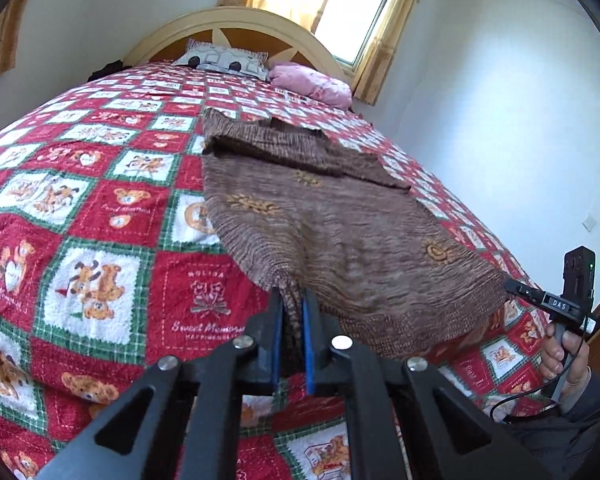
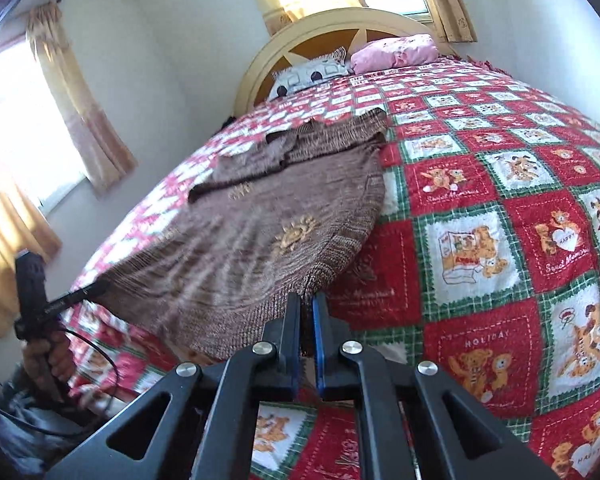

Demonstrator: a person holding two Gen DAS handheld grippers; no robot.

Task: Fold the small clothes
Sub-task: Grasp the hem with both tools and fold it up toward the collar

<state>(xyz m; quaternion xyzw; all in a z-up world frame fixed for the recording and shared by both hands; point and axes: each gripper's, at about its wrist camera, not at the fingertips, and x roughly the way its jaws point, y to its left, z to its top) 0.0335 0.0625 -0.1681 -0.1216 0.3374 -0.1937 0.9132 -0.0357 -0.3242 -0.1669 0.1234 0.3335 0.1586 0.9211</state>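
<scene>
On a red patchwork bedspread (image 1: 100, 184) lies a brown knit sweater (image 1: 324, 220), its sleeves folded across the chest. Left gripper (image 1: 291, 312) and right gripper (image 2: 307, 320) each pinch a hem corner tight, stretching the hem taut, likely ready to fold it upward.

The sweater's (image 1: 340, 232) hem corner is hidden between the left gripper's (image 1: 291, 300) pads, and its other corner likewise inside the right gripper (image 2: 306, 304). Its sleeves, folded over the chest, cover the neckline, and the near knit is motion-blurred. The pillow (image 1: 224, 62) and pink bundle (image 1: 312, 82) are part hidden by the quilt's (image 1: 100, 200) curve; the hand (image 1: 560, 364) is cut off by the frame.
</scene>
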